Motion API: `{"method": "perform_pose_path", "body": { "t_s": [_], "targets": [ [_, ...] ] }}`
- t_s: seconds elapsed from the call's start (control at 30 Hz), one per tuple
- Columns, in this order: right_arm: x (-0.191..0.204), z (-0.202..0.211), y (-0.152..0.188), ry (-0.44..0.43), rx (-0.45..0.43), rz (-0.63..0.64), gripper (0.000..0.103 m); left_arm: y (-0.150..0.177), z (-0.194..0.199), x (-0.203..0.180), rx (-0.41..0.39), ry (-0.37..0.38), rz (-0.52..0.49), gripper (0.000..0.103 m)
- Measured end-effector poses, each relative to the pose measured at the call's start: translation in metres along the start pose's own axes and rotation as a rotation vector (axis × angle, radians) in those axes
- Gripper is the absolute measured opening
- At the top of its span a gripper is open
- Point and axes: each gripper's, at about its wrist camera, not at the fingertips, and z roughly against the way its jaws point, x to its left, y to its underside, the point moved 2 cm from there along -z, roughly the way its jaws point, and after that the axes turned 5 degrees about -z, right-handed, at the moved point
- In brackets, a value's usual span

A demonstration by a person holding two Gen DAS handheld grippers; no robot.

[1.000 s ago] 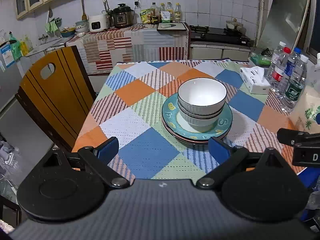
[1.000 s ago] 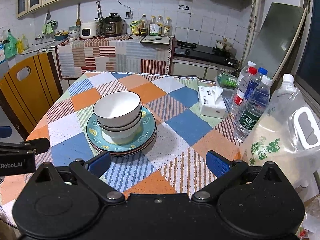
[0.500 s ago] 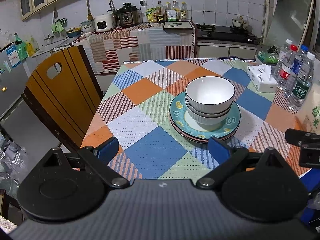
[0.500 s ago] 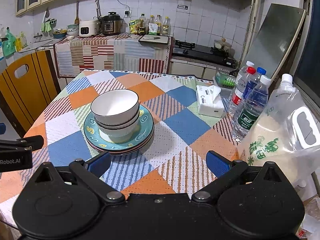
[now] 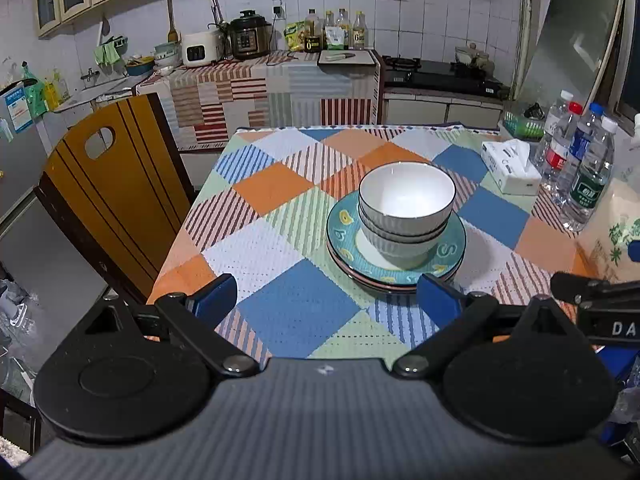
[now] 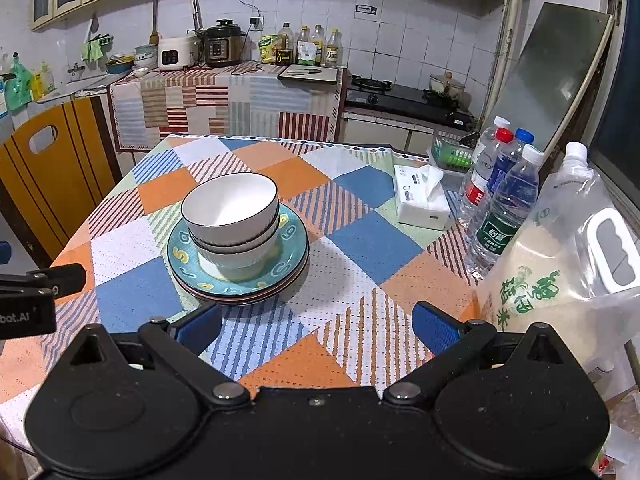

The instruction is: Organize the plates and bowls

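Between both grippers' spread, empty fingers, left gripper (image 5: 325,294) and right gripper (image 6: 317,327) hang short of nested bowls (image 5: 406,210) on stacked plates (image 5: 348,246) mid-tablecloth (image 5: 296,312). Already tidy or awaiting sorting; any grip should take rims squarely.

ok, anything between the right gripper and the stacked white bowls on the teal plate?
Nothing. In the right wrist view only bare patchwork tablecloth lies between the open right gripper and the white bowls on the teal plate.
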Motion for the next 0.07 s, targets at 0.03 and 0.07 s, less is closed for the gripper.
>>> {"method": "perform_pose_path", "body": {
  "t_s": [0.03,0.07],
  "targets": [
    [-0.0004,-0.0003,0.0002,-0.001,0.002,-0.001,0.102,-0.0008,0.0007,-0.0001,-0.001,0.003,-0.001,0.098],
    [-0.0007,-0.0004,0.0002,0.001,0.002,-0.003,0.103,-0.0013,0.0013,-0.0001,0.002,0.005,0.000,0.098]
  ]
}}
